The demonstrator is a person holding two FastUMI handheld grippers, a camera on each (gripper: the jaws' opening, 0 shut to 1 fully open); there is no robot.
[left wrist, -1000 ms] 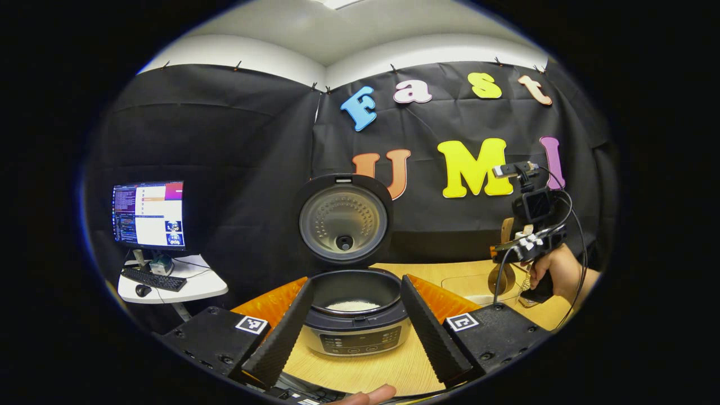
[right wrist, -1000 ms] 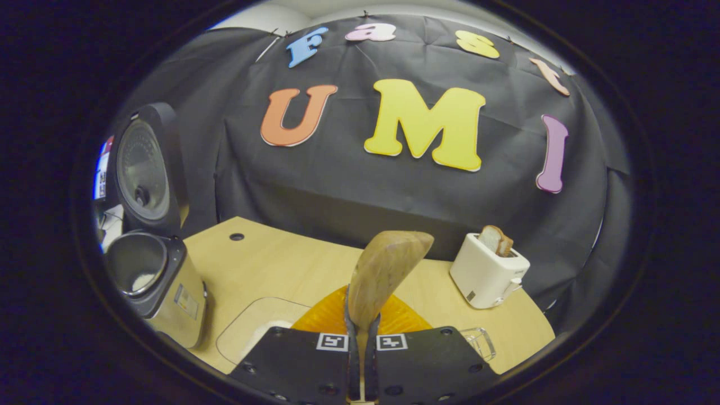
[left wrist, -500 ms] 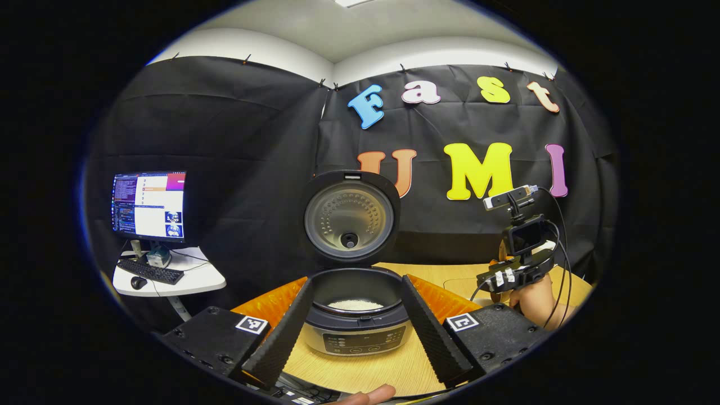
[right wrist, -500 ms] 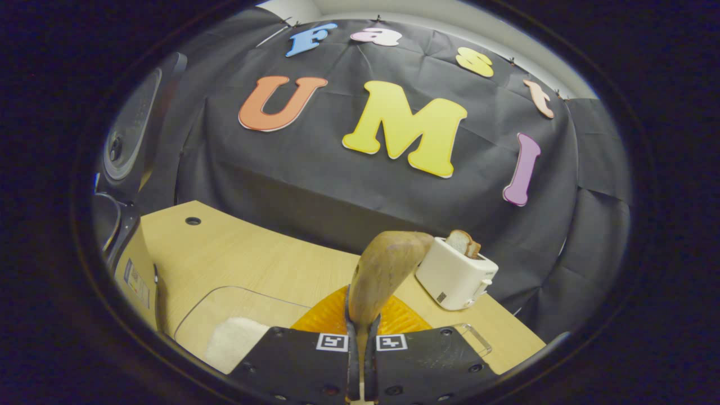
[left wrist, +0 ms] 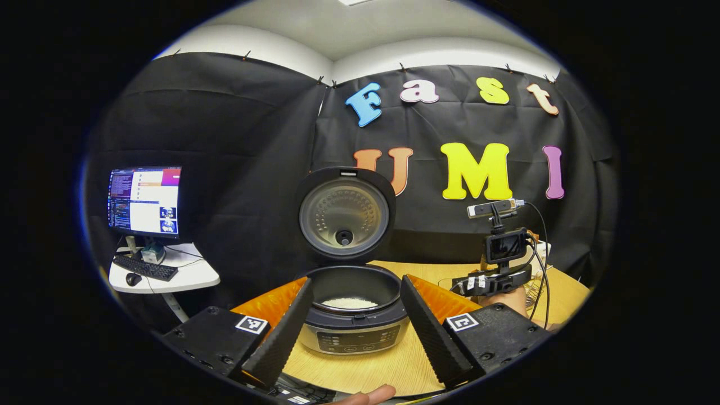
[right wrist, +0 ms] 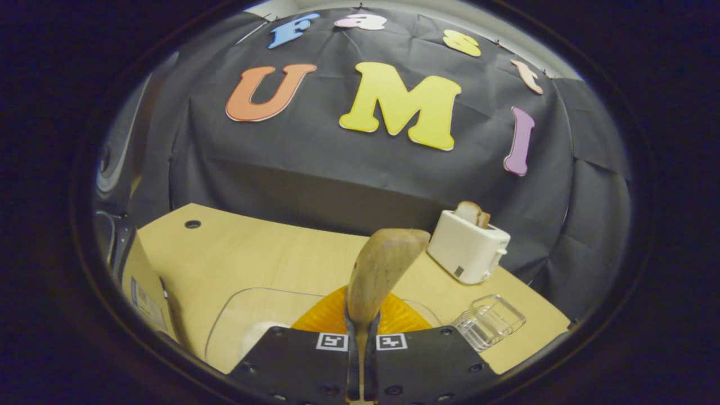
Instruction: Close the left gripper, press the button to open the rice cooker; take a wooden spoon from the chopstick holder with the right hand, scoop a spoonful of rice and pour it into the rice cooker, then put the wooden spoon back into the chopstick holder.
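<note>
With my right gripper [right wrist: 360, 337] clenched on the pale wooden spoon [right wrist: 382, 270], left gripper [left wrist: 351, 332] released, I'd return it upright to the clear plastic holder [right wrist: 490, 320] at four o'clock.

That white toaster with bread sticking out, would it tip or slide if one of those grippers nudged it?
The toaster looks boxy and squat, so it probably slides on the smooth wooden table rather than tipping. The bread slice stands loosely in its slot and might wobble.
</note>
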